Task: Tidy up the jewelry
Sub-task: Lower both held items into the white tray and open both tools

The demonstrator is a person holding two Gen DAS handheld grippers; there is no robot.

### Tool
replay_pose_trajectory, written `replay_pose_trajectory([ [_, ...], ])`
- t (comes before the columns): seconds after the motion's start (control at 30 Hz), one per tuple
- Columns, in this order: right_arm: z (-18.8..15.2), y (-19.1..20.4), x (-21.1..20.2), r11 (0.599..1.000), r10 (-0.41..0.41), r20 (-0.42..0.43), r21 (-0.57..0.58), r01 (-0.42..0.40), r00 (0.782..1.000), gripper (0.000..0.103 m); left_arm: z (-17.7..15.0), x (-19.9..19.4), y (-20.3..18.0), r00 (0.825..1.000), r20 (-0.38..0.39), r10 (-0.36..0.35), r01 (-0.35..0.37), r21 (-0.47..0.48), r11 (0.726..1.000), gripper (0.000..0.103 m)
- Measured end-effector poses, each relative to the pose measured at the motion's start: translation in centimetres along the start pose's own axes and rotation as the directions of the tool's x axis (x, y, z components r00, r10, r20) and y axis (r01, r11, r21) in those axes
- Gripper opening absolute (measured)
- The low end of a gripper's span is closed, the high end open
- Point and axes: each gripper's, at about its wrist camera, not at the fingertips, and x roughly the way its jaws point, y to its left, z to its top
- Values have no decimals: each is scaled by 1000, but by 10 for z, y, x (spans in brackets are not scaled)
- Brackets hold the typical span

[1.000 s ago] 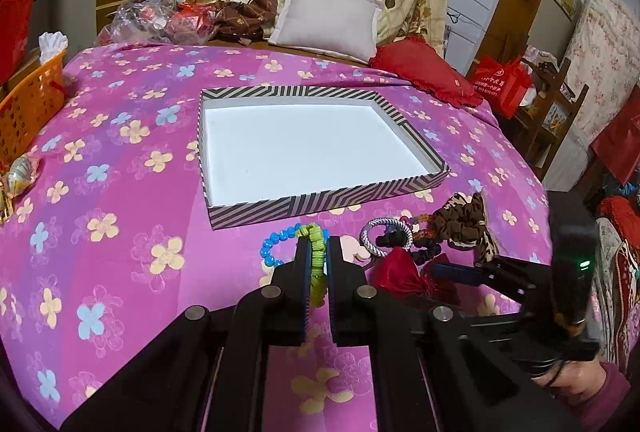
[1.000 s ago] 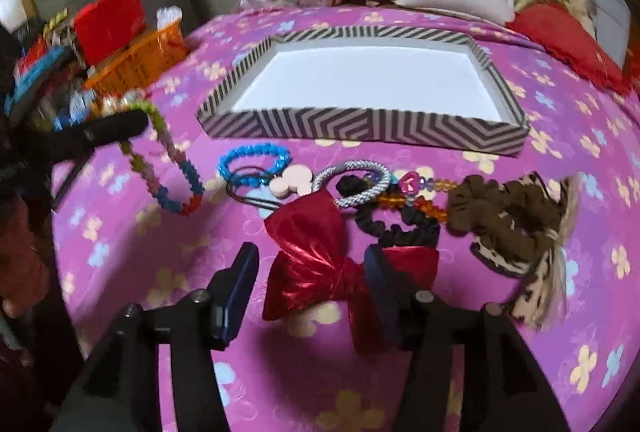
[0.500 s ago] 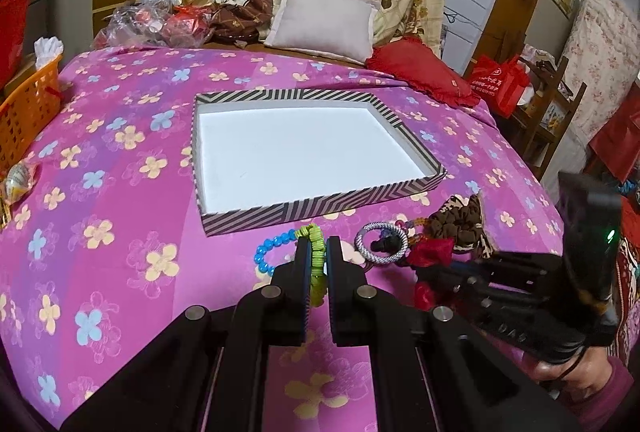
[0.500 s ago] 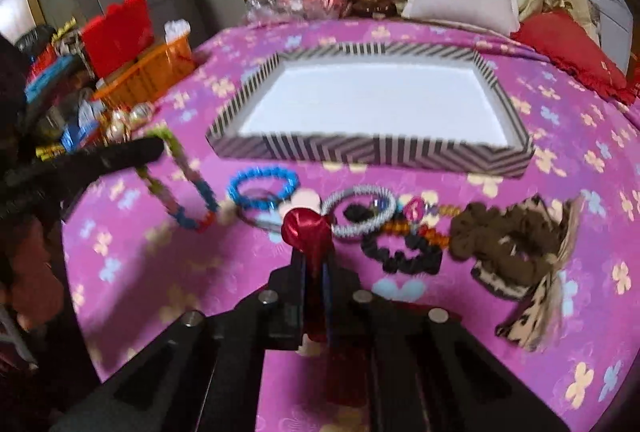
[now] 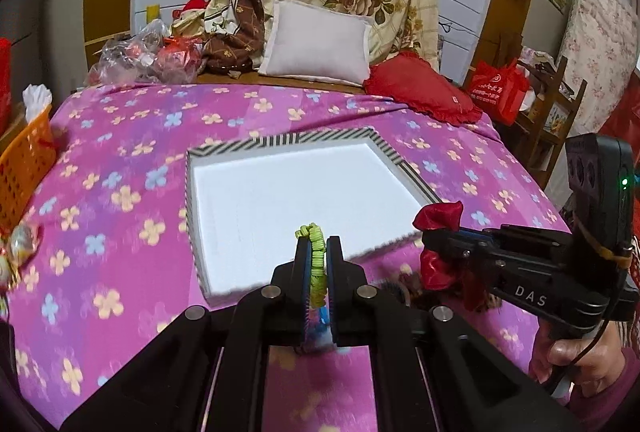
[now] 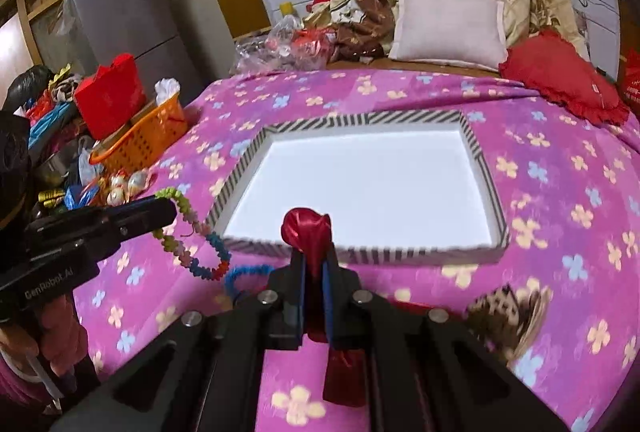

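The left gripper (image 5: 318, 256) is clenched on a bead bracelet (image 6: 188, 232), whose loop hangs in the air just off the near left corner of the striped box (image 6: 494, 192). The right gripper (image 6: 314, 264) is clamped on a red bow (image 6: 306, 228), held above the bed (image 6: 560, 168) at the box's near edge. A blue bracelet (image 6: 246, 272) lies on the cover near that edge.

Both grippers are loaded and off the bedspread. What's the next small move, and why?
Probably carry the right gripper forward over the striped box and release there. It is shut on the red bow, which hangs just short of the near wall, and the box's white floor looks bare. The left gripper, shut on the bead bracelet, can follow.
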Motion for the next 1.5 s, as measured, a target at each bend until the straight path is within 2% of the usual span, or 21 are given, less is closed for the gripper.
replay_pose_trajectory([
  [0.23,37,-14,33,999,23,-1,34,-23,1000,7,34,33,15,1000,-5,-1,1,-23,1000,0],
  [0.4,53,-26,62,995,57,-3,76,-57,998,7,41,60,32,999,-27,-28,26,-79,997,0],
  [0.73,50,-51,114,991,21,-59,134,-13,998,8,16,100,55,994,-106,30,-42,-109,993,0],
  [1.1,38,-74,148,982,-46,-136,177,70,990,9,5,110,67,986,-122,116,-128,-95,987,0],
  [1.17,36,-76,149,979,-53,-141,189,80,989,14,3,110,69,984,-122,128,-140,-98,985,0],
  [1.2,36,-77,149,976,-65,-145,197,93,987,21,3,111,69,983,-123,135,-147,-99,984,0],
  [1.3,34,-78,150,971,-75,-159,212,109,984,50,1,113,72,979,-139,151,-166,-105,980,2],
  [1.33,33,-78,149,972,-74,-155,211,106,985,53,0,114,73,978,-146,147,-164,-115,980,7],
  [1.47,31,-72,143,977,-85,-152,183,113,985,55,-3,114,76,978,-150,145,-166,-136,977,31],
  [1.5,30,-71,141,977,-86,-148,181,112,985,56,-4,113,76,977,-149,150,-171,-134,976,33],
])
